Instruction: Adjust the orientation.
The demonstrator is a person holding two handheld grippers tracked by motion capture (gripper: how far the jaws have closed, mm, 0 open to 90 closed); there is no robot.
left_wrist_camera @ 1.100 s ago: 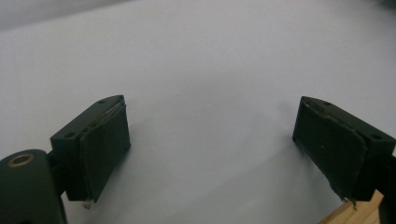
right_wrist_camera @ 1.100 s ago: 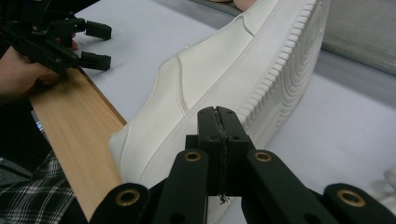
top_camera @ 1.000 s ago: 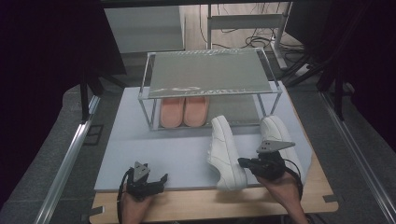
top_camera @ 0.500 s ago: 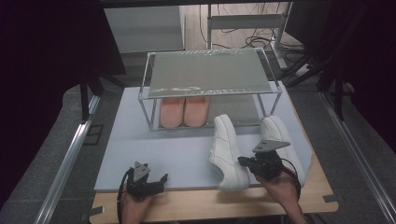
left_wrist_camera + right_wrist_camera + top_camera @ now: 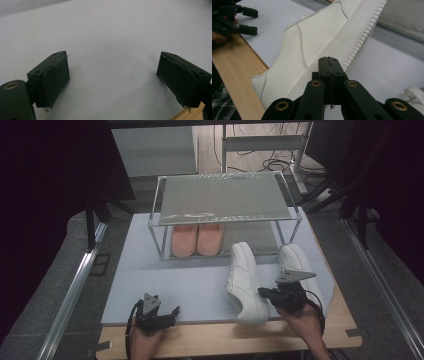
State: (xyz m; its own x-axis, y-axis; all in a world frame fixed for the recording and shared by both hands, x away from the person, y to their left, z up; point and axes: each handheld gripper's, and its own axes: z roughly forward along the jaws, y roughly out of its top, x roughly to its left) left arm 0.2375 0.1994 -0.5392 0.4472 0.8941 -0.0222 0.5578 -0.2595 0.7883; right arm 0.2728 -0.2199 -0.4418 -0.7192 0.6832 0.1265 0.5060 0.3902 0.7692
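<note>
So the job looks like getting the white sneakers onto the rack [image 5: 225, 200] — a pink pair [image 5: 196, 240] already sits on the lower shelf, left half, and the right half beside it looks free. The left sneaker [image 5: 243, 280] lies on the mat [image 5: 190, 285] tipped on its side, toe toward the rack, heel out at the mat's near edge; the other sneaker [image 5: 297, 262] lies just right of it, partly behind the right gripper [image 5: 265, 293]. In the right gripper view the jaws are pressed fully together with nothing between them, tips right up against the sole rim of the tipped sneaker [image 5: 317, 50] — touching or just shy, I can't tell. My read: it's nudging or lining up, not gripping yet. The left gripper [image 5: 172, 311] rests at the mat's near edge, well apart from the shoes, jaws wide open and holding nothing — the left gripper view has bare mat [image 5: 112, 37] between the pads. Next move probably calls for opening the right jaws, getting them over the heel or side wall, clamping, then lifting it upright toward that open shelf spot.
</note>
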